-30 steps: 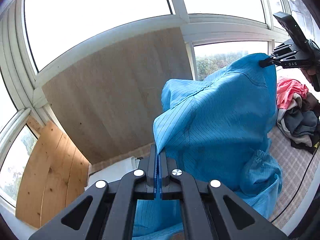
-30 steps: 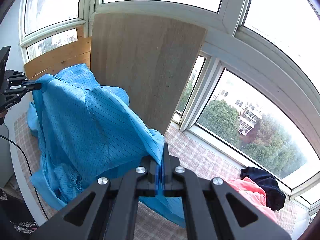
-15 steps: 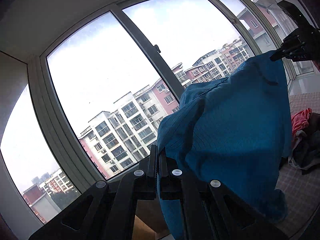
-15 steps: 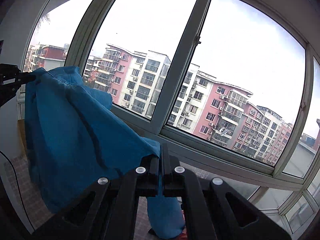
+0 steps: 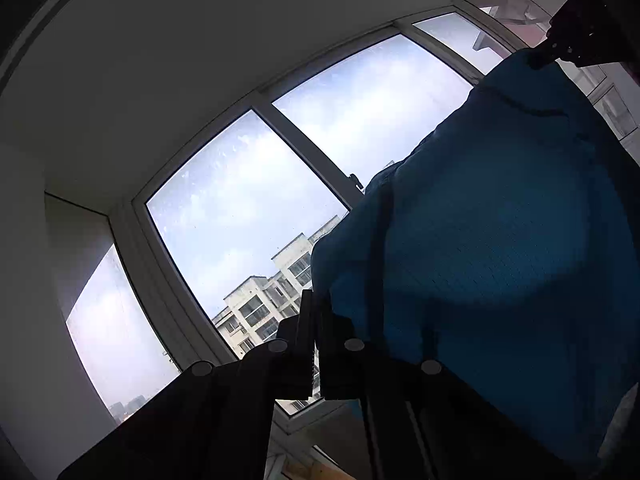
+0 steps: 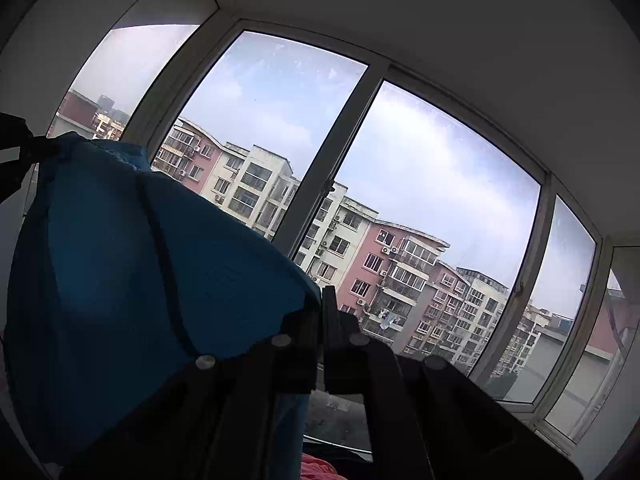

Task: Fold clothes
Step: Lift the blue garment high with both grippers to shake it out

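Note:
A blue striped garment (image 5: pixel 500 248) hangs in the air between both grippers, held high in front of the windows. My left gripper (image 5: pixel 314 304) is shut on one top corner of it; the cloth spreads to the right and up to my right gripper (image 5: pixel 538 62), a dark shape at the top right. In the right wrist view the blue garment (image 6: pixel 132 260) fills the lower left. There my right gripper (image 6: pixel 323 300) is shut on its edge, and my left gripper (image 6: pixel 44 150) pinches the far corner at the left. The garment's lower part is out of view.
Large windows (image 6: pixel 360 152) with white frames fill both views, with apartment blocks (image 6: pixel 400 276) outside. The grey ceiling (image 5: pixel 200 60) is close above. A bit of pink clothing (image 6: pixel 316 470) shows at the bottom of the right wrist view.
Both grippers have risen and tilted upward with the garment. The wooden board, checked mat and clothes pile have dropped out of sight; windows and ceiling now fill the views.

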`<state>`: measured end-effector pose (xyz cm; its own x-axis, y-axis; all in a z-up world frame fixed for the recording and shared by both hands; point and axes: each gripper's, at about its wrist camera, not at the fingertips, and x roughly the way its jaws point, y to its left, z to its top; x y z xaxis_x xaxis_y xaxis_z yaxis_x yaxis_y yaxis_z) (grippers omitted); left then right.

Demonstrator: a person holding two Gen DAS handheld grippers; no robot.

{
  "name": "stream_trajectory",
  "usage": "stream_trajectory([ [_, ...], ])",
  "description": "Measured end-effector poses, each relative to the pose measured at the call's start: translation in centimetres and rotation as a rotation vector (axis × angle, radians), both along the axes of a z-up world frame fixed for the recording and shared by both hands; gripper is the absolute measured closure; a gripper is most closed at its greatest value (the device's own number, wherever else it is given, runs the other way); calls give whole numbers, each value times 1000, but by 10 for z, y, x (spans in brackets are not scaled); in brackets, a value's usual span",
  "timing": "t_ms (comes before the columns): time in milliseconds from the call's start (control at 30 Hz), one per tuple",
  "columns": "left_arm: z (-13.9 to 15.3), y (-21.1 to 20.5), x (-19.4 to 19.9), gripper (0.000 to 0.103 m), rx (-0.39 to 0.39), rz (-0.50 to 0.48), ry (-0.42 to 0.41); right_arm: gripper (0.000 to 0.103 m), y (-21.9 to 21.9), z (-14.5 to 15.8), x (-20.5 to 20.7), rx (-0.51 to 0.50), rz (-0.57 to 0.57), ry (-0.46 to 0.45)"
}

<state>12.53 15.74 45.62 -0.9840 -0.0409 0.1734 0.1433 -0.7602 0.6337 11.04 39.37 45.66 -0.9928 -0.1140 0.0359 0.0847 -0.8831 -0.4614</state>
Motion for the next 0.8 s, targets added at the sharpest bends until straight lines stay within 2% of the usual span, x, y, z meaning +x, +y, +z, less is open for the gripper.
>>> stream_trajectory([
  [133,-15,5,-28,102,-18,6,-66,102,6,-9,-28,12,-7,-55],
  [300,-48,15,-94,102,-18,23,-178,102,10,-53,-121,40,-26,-186],
  [400,-80,18,-154,102,-20,51,-258,102,12,-97,-192,72,-54,-281],
  [500,-123,22,-228,102,-43,104,-345,102,16,-150,-264,79,-67,-392],
  [600,-178,30,-300,102,-58,144,-434,102,23,-209,-331,86,-103,-480],
  [700,-243,39,-363,102,-66,169,-527,102,33,-274,-385,92,-143,-577],
  [800,-314,50,-408,102,-70,168,-651,102,43,-340,-434,97,-183,-677],
])
